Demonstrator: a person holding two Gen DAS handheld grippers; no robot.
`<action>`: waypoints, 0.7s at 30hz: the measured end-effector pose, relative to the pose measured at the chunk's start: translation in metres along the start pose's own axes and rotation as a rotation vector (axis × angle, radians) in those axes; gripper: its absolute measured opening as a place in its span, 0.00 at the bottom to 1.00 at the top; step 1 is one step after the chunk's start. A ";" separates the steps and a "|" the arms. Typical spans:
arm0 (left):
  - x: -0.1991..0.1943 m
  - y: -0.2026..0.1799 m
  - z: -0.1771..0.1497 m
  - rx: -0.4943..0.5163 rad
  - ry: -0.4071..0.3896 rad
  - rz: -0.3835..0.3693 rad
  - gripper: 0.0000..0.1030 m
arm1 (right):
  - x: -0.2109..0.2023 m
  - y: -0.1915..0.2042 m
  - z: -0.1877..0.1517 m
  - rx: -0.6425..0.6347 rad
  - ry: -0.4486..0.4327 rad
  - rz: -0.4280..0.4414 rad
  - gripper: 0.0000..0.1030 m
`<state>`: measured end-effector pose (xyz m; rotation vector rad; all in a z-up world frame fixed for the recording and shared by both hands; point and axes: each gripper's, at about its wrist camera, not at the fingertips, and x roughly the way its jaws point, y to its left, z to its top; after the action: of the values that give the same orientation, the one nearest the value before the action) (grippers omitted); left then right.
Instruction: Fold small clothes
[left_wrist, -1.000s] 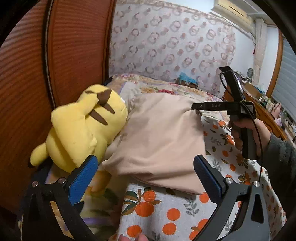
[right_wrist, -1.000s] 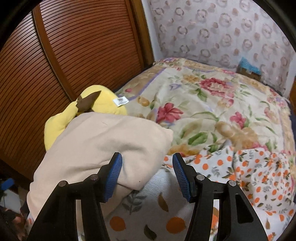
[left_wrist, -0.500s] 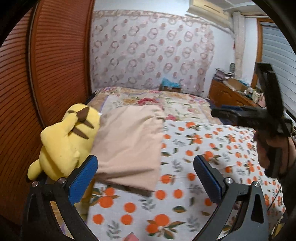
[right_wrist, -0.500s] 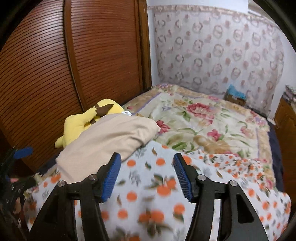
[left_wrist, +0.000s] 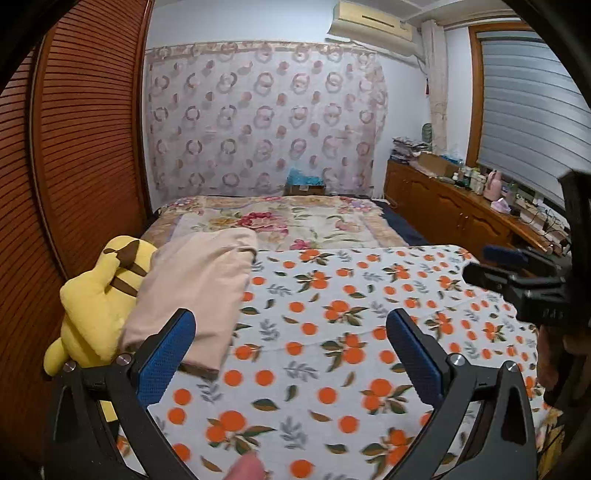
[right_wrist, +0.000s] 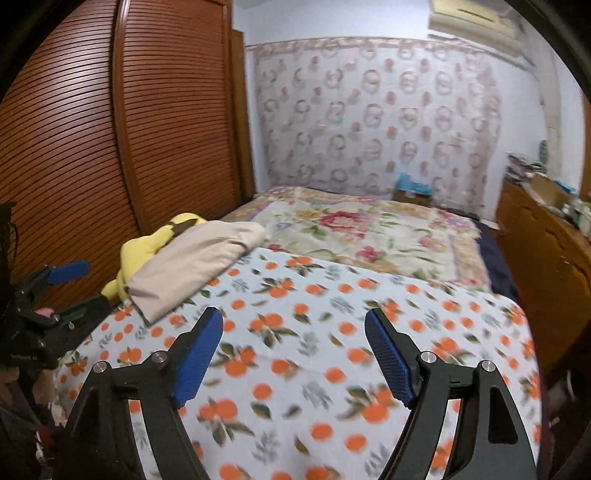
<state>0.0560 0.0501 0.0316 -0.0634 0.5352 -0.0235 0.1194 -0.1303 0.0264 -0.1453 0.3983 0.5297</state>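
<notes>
Beige garment (left_wrist: 195, 291) sits folded at left of frame on the orange-print sheet (left_wrist: 332, 332), leaning against the yellow plush toy (left_wrist: 99, 306); that piece looks done. Left gripper (left_wrist: 291, 354) and right gripper (right_wrist: 293, 354) both gape apart, nothing between them, the right one's jaws having just been opening. No other clothes in view, so what's left is unclear.

Before me the bed's white orange-print cloth (left_wrist: 332, 314) carries a folded beige garment (left_wrist: 199, 288) beside a yellow plush toy (left_wrist: 99, 306), touching it.

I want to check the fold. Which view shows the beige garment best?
The left wrist view: the beige garment is close and sharp, seen from above beside the yellow plush toy. The right wrist view shows it farther off, at a low angle, slightly blurred.
</notes>
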 end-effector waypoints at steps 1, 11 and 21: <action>-0.002 -0.004 0.001 -0.001 -0.002 -0.004 1.00 | -0.008 0.000 -0.004 0.007 -0.004 -0.015 0.78; -0.031 -0.042 0.018 0.039 -0.057 -0.027 1.00 | -0.092 -0.003 -0.024 0.088 -0.096 -0.104 0.78; -0.061 -0.057 0.038 0.061 -0.127 -0.022 1.00 | -0.130 0.009 -0.027 0.115 -0.196 -0.161 0.78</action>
<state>0.0226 -0.0024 0.0989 -0.0117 0.4067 -0.0571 0.0033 -0.1891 0.0542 -0.0143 0.2230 0.3571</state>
